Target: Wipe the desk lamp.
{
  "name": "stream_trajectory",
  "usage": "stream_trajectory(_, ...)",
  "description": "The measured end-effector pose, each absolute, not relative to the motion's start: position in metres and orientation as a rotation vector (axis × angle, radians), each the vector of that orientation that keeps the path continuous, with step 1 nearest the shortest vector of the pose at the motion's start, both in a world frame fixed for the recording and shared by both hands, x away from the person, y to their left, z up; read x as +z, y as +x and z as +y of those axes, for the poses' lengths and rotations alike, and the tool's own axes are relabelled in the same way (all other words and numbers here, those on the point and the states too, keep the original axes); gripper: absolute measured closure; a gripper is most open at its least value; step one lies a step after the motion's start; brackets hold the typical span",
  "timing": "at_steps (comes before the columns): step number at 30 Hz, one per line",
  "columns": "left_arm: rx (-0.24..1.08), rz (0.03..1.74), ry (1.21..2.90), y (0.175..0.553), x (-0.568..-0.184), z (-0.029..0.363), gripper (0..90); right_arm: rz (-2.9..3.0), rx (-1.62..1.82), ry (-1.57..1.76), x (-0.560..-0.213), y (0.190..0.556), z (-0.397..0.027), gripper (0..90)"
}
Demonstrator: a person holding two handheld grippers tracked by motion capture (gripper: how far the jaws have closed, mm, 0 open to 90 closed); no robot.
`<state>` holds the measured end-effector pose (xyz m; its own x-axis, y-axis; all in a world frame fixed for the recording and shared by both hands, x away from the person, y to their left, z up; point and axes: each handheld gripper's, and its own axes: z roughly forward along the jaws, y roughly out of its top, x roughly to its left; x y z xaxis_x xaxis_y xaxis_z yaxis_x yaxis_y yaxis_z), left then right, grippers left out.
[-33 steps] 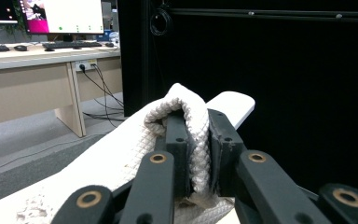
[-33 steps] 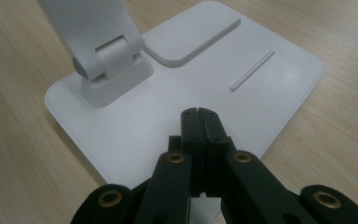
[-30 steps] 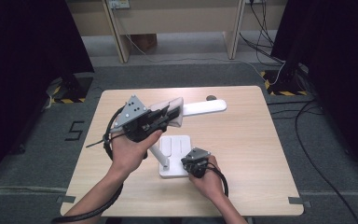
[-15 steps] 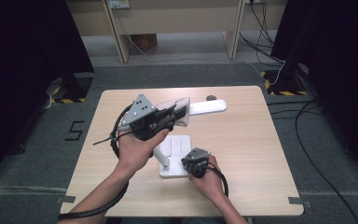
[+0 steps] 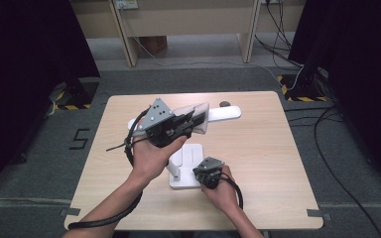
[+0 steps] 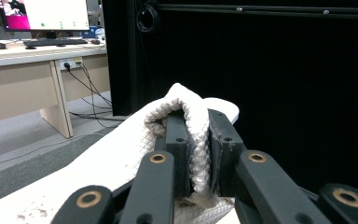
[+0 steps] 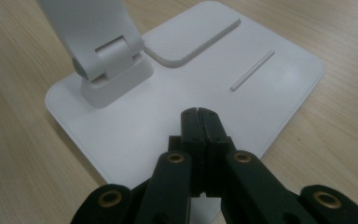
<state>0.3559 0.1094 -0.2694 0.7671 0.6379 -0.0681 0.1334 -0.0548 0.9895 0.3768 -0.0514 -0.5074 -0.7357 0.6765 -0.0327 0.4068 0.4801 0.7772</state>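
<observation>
Left gripper: the left gripper point(image 5: 191, 122) is held up above the light wooden table point(image 5: 278, 163), its black jaws clamped on a fold of white quilted cloth point(image 6: 193, 140); in the left gripper view the cloth runs up between the jaws and curls over the tip of one.
White quilted cloth: pressed against the long white arm of the desk lamp point(image 5: 223, 113), at the end nearer the person's left hand point(image 5: 151, 156); in the high view the cloth point(image 5: 198, 116) lies along that arm just ahead of the gripper.
Right gripper: the right gripper point(image 7: 200, 114) has its jaws closed together with nothing between them; the tips rest on the flat white square base of the lamp point(image 7: 270, 70), near its front edge.
Lamp base: flat on the table in front of the person; a hinged white foot point(image 7: 109, 65) rises from its far corner in the right gripper view, and a thin raised bar and a rounded panel mark its top.
Right hand: the right hand point(image 5: 223, 191) sits low at the near side of the base point(image 5: 191, 158), gripper pointing down onto it.
Lamp arm: stretches level above the table towards the far right, and its rounded end lies beside a small dark round object point(image 5: 224, 104).
</observation>
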Motion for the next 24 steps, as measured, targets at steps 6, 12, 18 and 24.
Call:
stream_trajectory(6, 0.455, 0.632, 1.6, 0.357, -0.269, 0.106, 80.3, 2.395, 1.127, 0.914, -0.507, 0.377, -0.051, 90.0)
stream_trajectory(12, 0.452, 0.629, 1.607, 0.359, -0.268, 0.101, 80.3, 2.397, 1.128, 0.914, -0.507, 0.377, -0.052, 90.0)
stream_trajectory(18, 0.451, 0.632, 1.608, 0.36, -0.267, 0.097, 80.3, 2.397, 1.127, 0.913, -0.507, 0.377, -0.051, 90.0)
stream_trajectory(24, 0.45, 0.632, 1.613, 0.362, -0.267, 0.093, 80.3, 2.399, 1.125, 0.912, -0.507, 0.377, -0.052, 90.0)
